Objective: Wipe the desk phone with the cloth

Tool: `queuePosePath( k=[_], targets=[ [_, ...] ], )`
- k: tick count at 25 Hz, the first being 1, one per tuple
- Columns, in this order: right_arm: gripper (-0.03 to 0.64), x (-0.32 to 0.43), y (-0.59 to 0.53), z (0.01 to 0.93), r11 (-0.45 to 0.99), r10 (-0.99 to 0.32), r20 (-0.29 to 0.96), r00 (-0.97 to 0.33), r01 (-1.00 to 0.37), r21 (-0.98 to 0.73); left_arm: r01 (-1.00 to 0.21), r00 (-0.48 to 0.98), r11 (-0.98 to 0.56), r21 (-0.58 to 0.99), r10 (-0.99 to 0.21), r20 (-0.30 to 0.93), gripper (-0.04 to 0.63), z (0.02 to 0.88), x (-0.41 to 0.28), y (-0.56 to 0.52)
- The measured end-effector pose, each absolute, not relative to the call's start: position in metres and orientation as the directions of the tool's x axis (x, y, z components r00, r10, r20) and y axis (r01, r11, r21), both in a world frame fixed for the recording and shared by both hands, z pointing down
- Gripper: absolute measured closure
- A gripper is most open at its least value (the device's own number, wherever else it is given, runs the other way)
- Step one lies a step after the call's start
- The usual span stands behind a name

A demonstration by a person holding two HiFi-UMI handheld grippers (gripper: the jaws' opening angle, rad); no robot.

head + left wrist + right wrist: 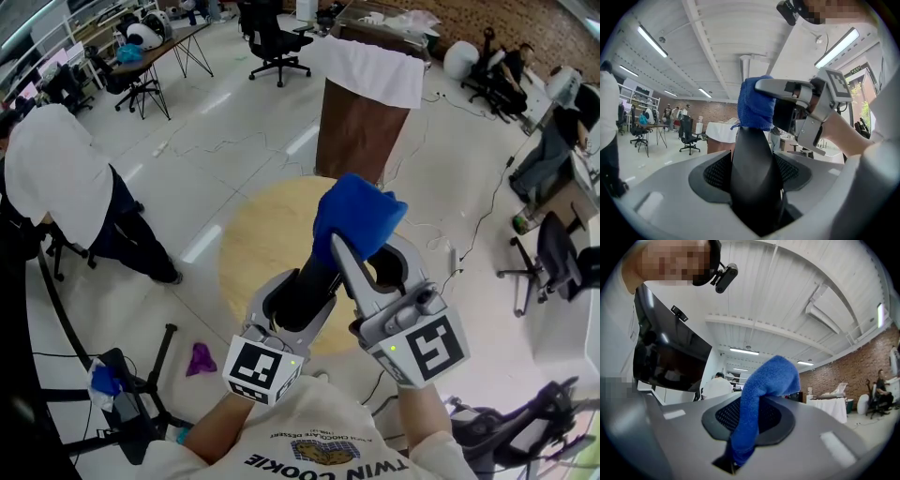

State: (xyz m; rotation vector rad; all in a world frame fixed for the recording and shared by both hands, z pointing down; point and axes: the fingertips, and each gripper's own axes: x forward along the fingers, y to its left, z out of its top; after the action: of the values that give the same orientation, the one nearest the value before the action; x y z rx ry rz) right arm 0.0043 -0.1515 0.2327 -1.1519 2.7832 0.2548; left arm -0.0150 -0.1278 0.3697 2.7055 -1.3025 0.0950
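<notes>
Left tongs clamped handset steady so right tongs, pinching cloth, could wipe handset's far end.

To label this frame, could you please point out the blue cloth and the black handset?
blue cloth (358, 217): head view, its bunched top.
black handset (754, 180): left gripper view, middle of its body.

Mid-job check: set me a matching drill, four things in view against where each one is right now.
1 blue cloth
2 black handset
3 round wooden table
4 purple scrap

A on the floor
B gripped by the left tool
C below both tools
D gripped by the right tool

Pairs: 1-D, 2-B, 3-C, 4-A.
</notes>
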Motion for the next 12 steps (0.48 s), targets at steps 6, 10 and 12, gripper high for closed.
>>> queuePosePath(
  k=[6,10,12],
  targets=[
    [0.557,0.020,-0.167,0.221,0.647,-0.723,-0.199,-0.662,-0.749,0.141,-0.780,0.626,-0.617,0.103,-0.773,0.104,0.325,0.364,-0.018,-0.127],
    [0.557,0.023,-0.172,0.215,0.628,-0.731,-0.207,-0.650,-0.760,0.171,-0.779,0.627,-0.619,0.102,-0.773,0.099,0.327,0.359,-0.019,-0.126],
    [0.558,0.025,-0.174,0.213,0.622,-0.735,-0.212,-0.644,-0.765,0.170,-0.776,0.630,-0.622,0.105,-0.771,0.093,0.327,0.358,-0.019,-0.124]
  ],
)
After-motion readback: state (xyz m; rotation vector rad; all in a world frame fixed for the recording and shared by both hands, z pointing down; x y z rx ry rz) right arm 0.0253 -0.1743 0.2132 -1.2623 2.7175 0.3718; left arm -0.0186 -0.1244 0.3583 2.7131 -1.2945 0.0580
